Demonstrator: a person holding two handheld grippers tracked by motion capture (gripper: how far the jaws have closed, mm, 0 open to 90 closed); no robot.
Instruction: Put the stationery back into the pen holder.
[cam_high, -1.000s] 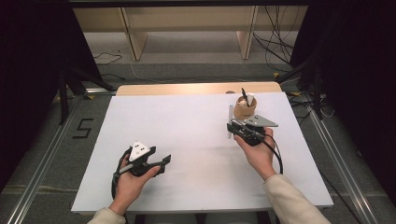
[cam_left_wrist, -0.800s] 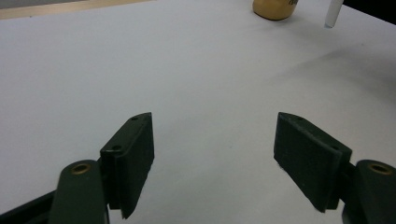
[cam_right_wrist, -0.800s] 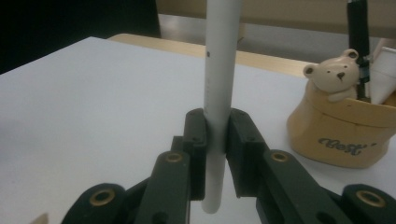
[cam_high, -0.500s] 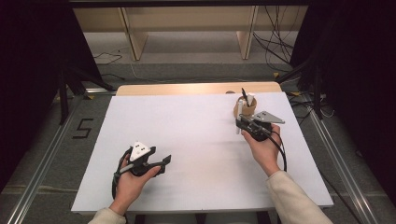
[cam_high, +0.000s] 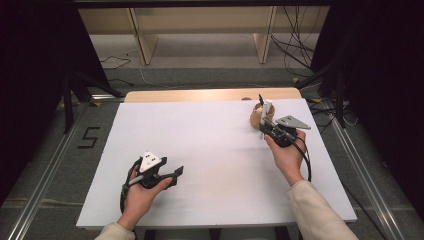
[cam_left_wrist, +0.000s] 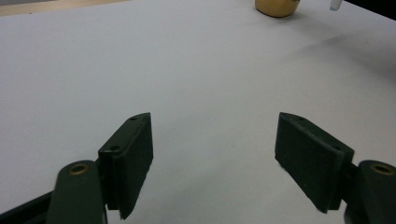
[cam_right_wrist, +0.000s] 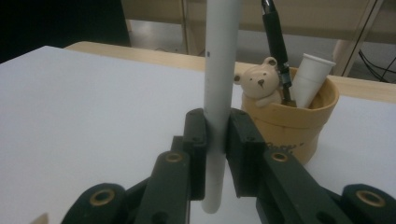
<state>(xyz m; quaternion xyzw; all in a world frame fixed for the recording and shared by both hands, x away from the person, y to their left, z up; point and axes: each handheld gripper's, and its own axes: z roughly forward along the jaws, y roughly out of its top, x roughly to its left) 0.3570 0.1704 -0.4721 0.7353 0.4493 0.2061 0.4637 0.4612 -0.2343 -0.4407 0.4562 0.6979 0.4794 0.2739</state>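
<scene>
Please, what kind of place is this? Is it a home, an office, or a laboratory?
Probably a laboratory set up for recording. A white table stands between black curtains, metal rails run along the floor, and loose cables lie behind it.

You can read a dark "5" on the floor (cam_high: 89, 137) left of the table; the pen cup's (cam_right_wrist: 299, 135) lettering is illegible.

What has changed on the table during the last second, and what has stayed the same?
The right gripper, shut on the white pen, moved a little toward the right edge of the table and now holds the pen upright close beside the cup. Nothing was taken or released. The cup, with its black pen and white marker, did not move. The left gripper stayed in place, open over the table.
</scene>
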